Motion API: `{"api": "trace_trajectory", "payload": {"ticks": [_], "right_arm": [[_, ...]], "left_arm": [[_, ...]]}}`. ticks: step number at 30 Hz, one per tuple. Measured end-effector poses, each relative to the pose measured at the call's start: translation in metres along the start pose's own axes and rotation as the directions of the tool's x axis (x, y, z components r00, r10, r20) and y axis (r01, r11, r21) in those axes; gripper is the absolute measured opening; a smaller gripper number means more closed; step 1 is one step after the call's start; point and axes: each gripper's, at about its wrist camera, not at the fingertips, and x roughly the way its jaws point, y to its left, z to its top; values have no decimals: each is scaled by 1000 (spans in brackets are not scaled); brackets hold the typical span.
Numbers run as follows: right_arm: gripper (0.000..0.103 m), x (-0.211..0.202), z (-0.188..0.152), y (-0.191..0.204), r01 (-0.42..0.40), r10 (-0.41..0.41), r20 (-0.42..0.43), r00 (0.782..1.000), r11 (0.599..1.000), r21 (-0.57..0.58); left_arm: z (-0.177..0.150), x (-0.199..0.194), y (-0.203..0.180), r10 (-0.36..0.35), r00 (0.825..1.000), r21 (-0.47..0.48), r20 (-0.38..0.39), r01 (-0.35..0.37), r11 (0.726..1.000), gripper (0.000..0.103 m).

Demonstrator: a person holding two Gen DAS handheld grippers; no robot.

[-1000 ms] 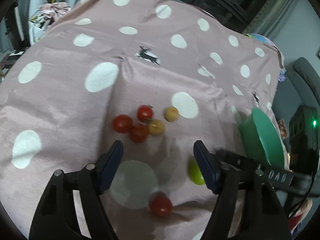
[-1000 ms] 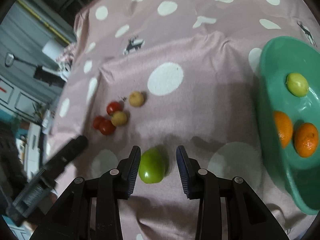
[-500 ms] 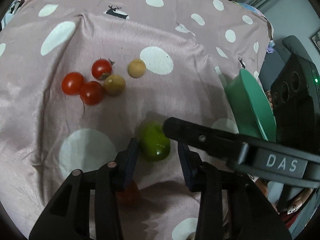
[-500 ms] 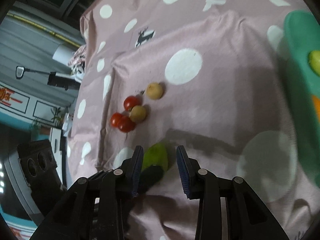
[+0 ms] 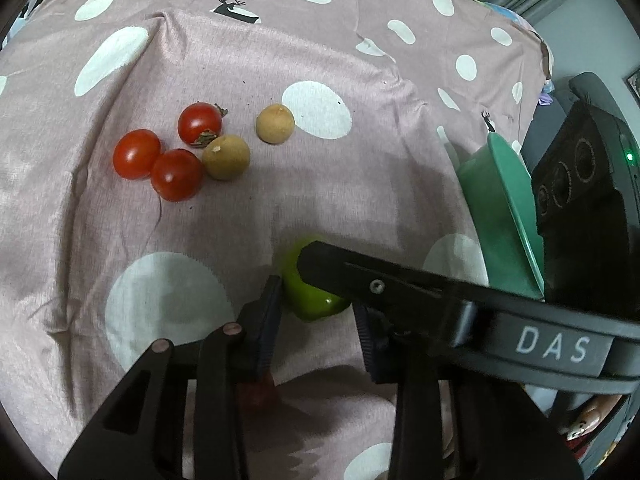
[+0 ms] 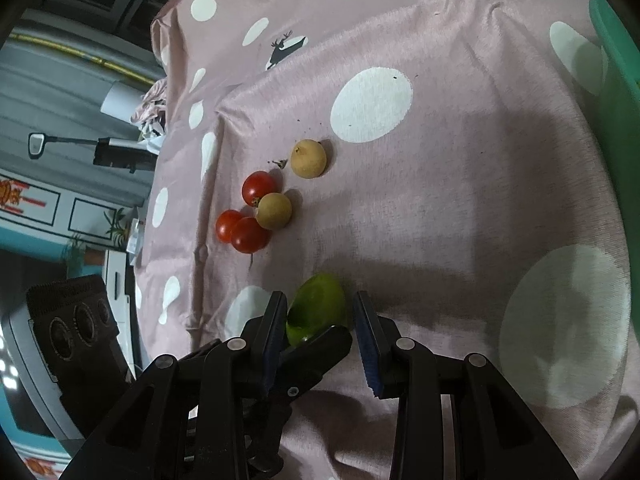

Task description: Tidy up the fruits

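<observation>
Although the right gripper's finger crosses in front and hides part of the grasp, the green fruit (image 5: 312,300) plainly lies on the spotted cloth (image 5: 360,184) between the jaws of both tongs at once. The left gripper (image 5: 316,304) is closing around it. One pad looks to be against its side, but whether the other has met it I cannot tell. The right gripper (image 6: 320,308) stands narrow but not clamped, with what seems a thin gap at one pad. The fruit looks smooth, waxy and firm, light for its size and apt to roll or squirt out of a pinch. It is best taken across its widest middle, with a gentle squeeze from one tool alone. Further up the cloth lie three cherry tomatoes (image 5: 176,174), thin-skinned and easily burst, and touching them is one of two tan round fruits (image 5: 226,157). A fourth tomato (image 5: 256,394) sits dimly under the left tool. The green bowl (image 5: 500,208) stands off to the side, seen edge-on, so its contents are out of sight.
</observation>
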Motion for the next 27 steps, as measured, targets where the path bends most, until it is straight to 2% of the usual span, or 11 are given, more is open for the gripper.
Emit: {"api": "trace_trajectory", "payload": {"ticks": [7,14,21,27], "right_arm": [[36,0,-1,2,11,-11,13,1000,1000,-23],[36,-14,-4,12,2,4,79,997,997,-71],[36,-45,-12,30,1,30,195,980,987,-159],[36,-66,-18,46,4,55,272,961,977,-214]], "left_arm": [[2,1,-2,19,1000,21,18,-20,1000,35],[1,-16,-12,15,995,70,104,-22,997,35],[-3,-46,-28,-3,972,141,236,-32,989,34],[-6,-66,-41,-17,947,176,320,-42,983,34]]}}
